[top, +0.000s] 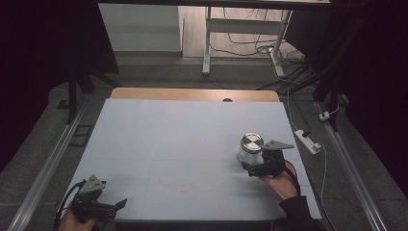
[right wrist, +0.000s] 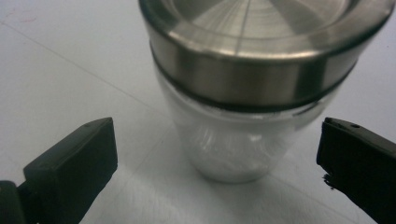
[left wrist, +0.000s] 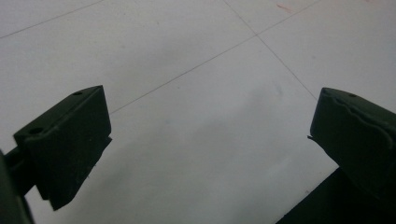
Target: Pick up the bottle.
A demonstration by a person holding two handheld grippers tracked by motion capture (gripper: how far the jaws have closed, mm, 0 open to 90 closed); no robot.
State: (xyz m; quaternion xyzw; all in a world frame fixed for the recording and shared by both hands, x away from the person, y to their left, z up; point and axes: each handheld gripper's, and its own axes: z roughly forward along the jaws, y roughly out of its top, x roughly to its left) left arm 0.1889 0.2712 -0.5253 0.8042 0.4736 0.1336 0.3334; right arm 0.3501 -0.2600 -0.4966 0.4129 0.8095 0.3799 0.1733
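The glass jar (top: 250, 150) stands upright on the pale surface (top: 183, 144), toward its right side, with a brushed metal lid (right wrist: 261, 42) seated on top and a dark seal band just under the lid's rim. The right gripper (top: 256, 168) sits just beside the jar on the person's side, its jaws spread wide and holding nothing; in the right gripper view they flank the clear lower body of the jar, with a gap on both sides, and neither touches the glass. The left gripper (top: 113, 206) rests near the front left corner of the surface, well apart from the jar, its jaws also wide apart and empty over bare surface. Judgement: the step in hand is the grasp of the jar with the right gripper. To do it well, the jaws should advance until the jar's body lies squarely between the pads, then close on the glass wall below the seal band rather than on the lid, which could turn or slip. The body narrows toward its base, so a low grip risks squeezing the jar upward out of the jaws; a hold just under the band looks safer. Closing should be slow and even, as smooth glass on a smooth surface may skid or tip if one jaw arrives first.
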